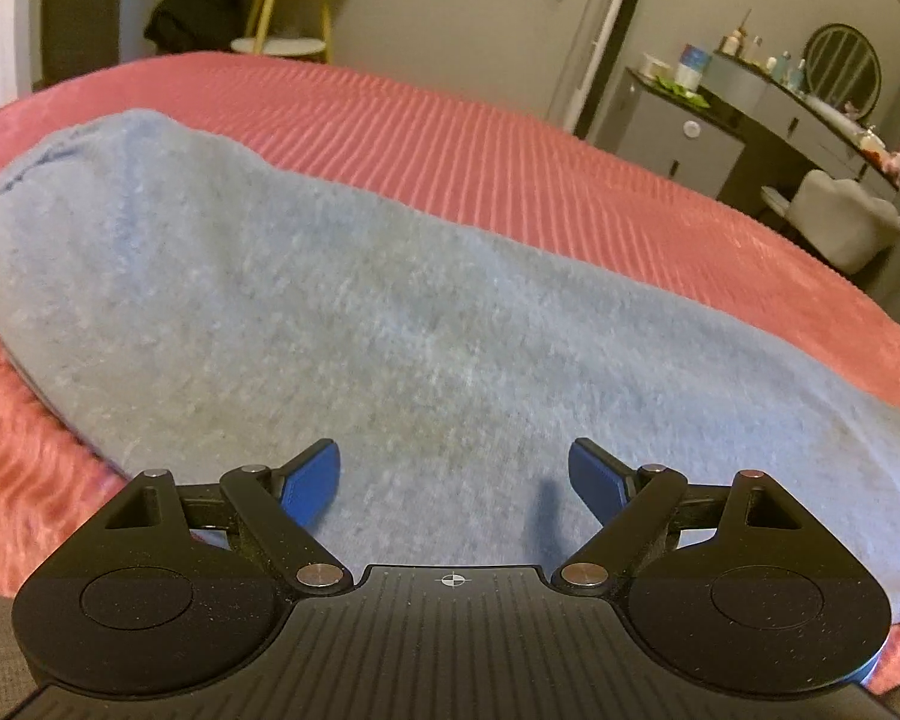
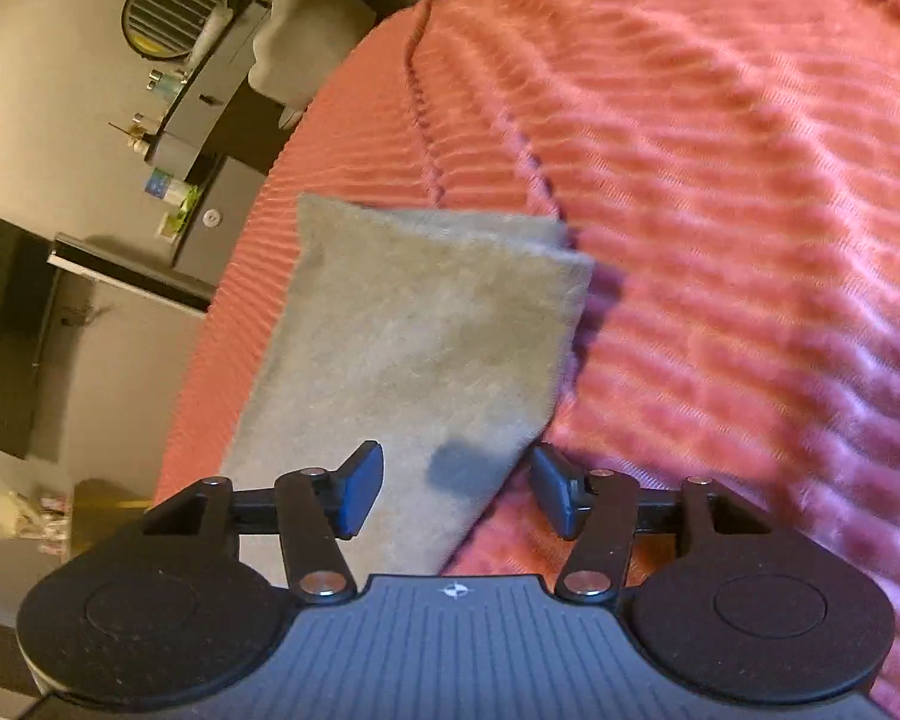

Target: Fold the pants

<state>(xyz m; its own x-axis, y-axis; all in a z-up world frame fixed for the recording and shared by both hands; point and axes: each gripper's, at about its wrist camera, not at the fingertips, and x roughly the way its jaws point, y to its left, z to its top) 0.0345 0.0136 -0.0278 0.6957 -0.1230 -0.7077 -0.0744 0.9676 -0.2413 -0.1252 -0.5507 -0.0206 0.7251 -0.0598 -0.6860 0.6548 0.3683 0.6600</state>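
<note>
The left gripper (image 1: 453, 483) hangs with its blue-padded fingers (image 1: 309, 483) spread wide and nothing between them, released just above the soft, pale blue-grey fleece pants (image 1: 354, 324). Whether the fingertips brush the fabric cannot be told from its own camera. The pants lie stretched flat across the coral-pink ribbed bedspread (image 1: 510, 138), running from the far left of that view toward the near right, and a small dark shadow falls on the cloth between the fingers.

The right gripper (image 2: 456, 489) is likewise parted, though a little less widely, and grips nothing. It sits over the long edge of a pants leg (image 2: 426, 330): its left finger (image 2: 360, 489) is above the fabric, its right finger (image 2: 555, 489) above the bedspread (image 2: 720, 210) just beside that edge. The leg ends in two stacked, squared-off hems further ahead, the upper layer slightly offset from the lower. A blurred shadow lies on the cloth between the fingers.

Beyond the bed stand a grey dressing table (image 1: 768, 120) with a round mirror (image 1: 843, 63).
</note>
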